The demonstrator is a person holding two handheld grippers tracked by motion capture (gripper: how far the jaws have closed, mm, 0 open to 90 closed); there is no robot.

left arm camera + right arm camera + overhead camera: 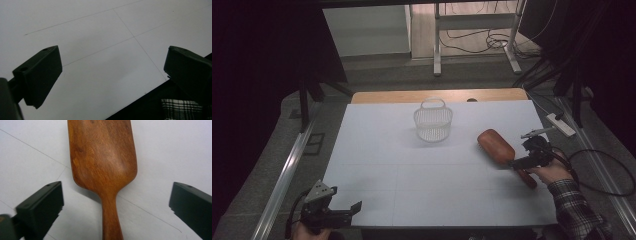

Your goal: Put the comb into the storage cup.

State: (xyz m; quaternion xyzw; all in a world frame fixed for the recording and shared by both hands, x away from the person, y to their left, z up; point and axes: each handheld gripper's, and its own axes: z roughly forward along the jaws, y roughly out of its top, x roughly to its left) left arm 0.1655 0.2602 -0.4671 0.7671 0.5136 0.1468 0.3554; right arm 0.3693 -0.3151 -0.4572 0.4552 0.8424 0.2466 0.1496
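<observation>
Here, in the high view, a brown wooden paddle-shaped brush (498,148) is seen lying flat on the white table sheet (412,180) at the right side, its handle pointing near and right. The right gripper (524,161) is held over that handle. A white plastic mesh basket (433,121) stands well apart at the far middle, with bare sheet between. The left gripper (343,213) is held at the near left corner.

In the left gripper view, the jaws are spread wide over bare sheet, nothing between them.

In the right gripper view, the jaws are spread wide, the brush handle lying between them, untouched.
</observation>
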